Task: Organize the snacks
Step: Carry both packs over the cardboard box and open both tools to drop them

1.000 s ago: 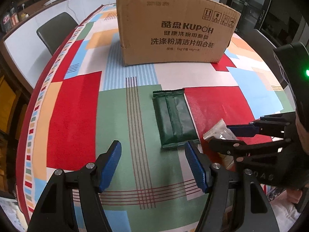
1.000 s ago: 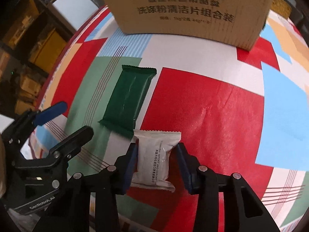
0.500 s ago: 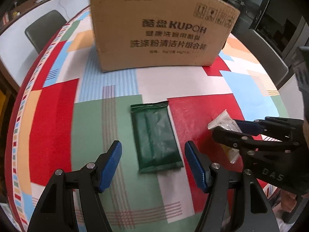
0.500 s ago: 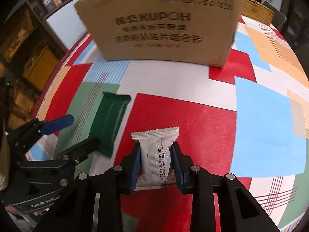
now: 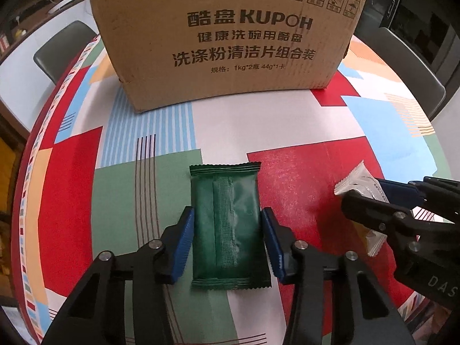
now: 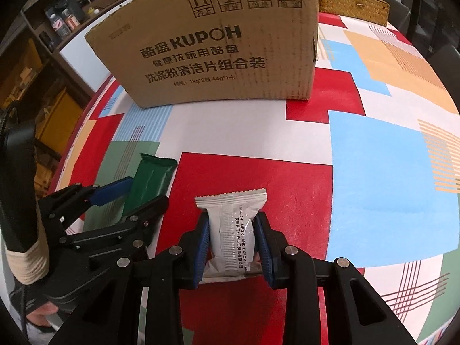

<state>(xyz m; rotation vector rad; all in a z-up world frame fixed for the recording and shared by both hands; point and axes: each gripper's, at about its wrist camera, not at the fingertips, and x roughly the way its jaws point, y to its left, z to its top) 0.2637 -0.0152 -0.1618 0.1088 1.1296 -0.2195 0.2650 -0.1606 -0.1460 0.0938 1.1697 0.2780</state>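
Observation:
A dark green snack packet (image 5: 227, 224) lies flat on the patterned tablecloth (image 5: 302, 132). My left gripper (image 5: 227, 215) straddles its near half. Its jaws are closing, and the blue pads (image 5: 187, 238) touch the packet's long sides. In the right wrist view the same green packet (image 6: 152, 181) sits between the left gripper's (image 6: 143, 194) fingers. A white snack packet (image 6: 235, 230) stands lengthwise in my right gripper (image 6: 232, 221), which is shut on its middle over a red patch. From the left it shows as the white packet (image 5: 356, 181) in the right gripper (image 5: 363, 192).
A large cardboard box (image 5: 230, 43) printed KUPOH stands on the table behind both packets. A wicker basket (image 6: 353, 3) sits behind the box at the right. Dark chairs (image 5: 63, 46) stand at the table's edges. A hand (image 6: 40, 316) holds the left gripper.
My left gripper moved forward over the green packet and narrowed until its pads met the packet's sides. The right gripper shut on the white packet and drew slightly toward the box.

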